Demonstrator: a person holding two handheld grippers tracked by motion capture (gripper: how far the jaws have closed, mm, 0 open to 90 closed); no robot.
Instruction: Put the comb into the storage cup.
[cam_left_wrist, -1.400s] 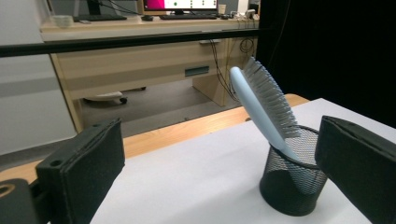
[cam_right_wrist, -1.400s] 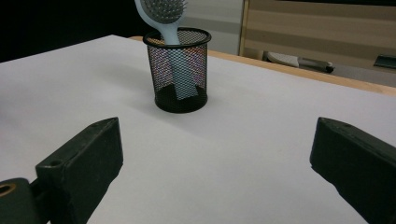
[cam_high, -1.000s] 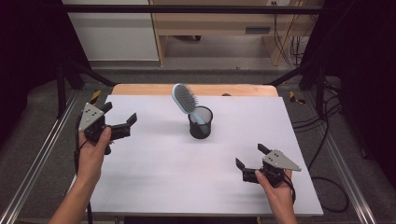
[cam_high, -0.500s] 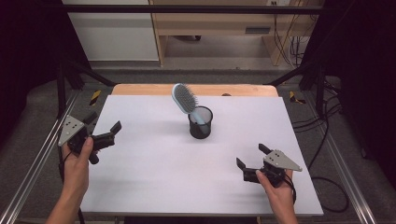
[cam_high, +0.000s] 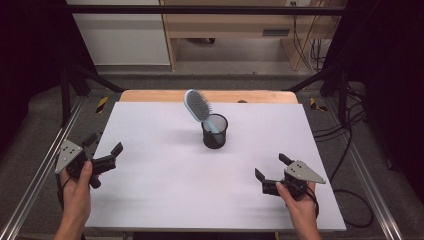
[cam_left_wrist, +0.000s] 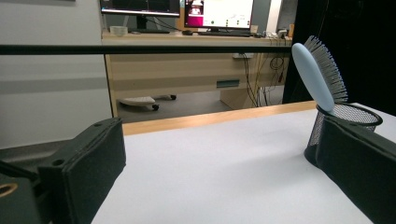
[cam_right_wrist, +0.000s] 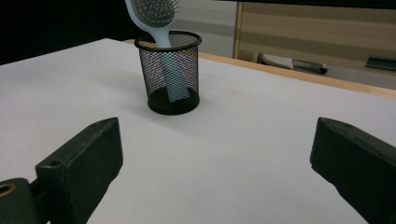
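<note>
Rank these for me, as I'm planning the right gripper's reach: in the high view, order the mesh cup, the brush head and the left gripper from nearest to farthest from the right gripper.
1. Mesh cup: mid-table, up and left of the right gripper.
2. Brush head: above the cup, leaning left toward the far edge.
3. Left gripper: at the table's left edge.
</note>
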